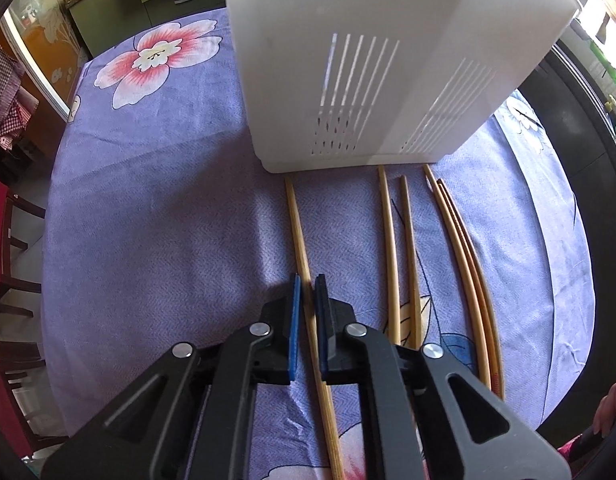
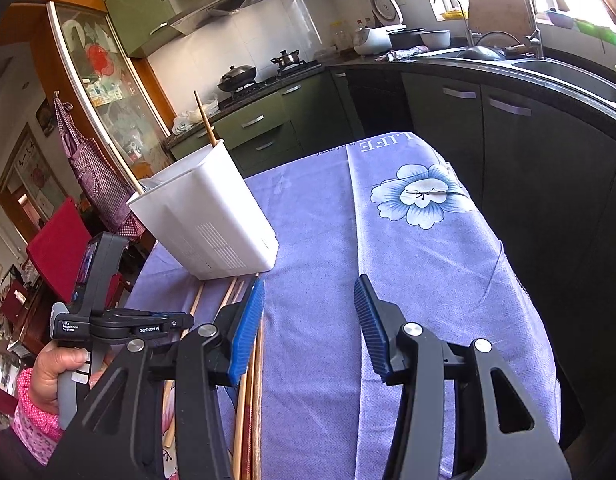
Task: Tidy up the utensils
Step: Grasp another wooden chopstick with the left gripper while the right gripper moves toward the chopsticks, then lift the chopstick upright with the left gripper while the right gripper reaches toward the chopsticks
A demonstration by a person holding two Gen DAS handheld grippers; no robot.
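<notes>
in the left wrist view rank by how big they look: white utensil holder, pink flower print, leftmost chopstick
1. white utensil holder, by far the largest, though it is near the camera.
2. pink flower print.
3. leftmost chopstick, long but very thin; it runs between the left hand-held gripper fingers.

Floral purple tablecloth (image 1: 156, 208), wok (image 2: 237, 76), perhaps a rice cooker (image 2: 374, 38).

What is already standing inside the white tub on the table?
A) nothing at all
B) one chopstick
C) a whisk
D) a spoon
B: in the right wrist view a single chopstick sticks up out of the white tub, leaning at its far corner; the other chopsticks lie on the cloth.
</notes>
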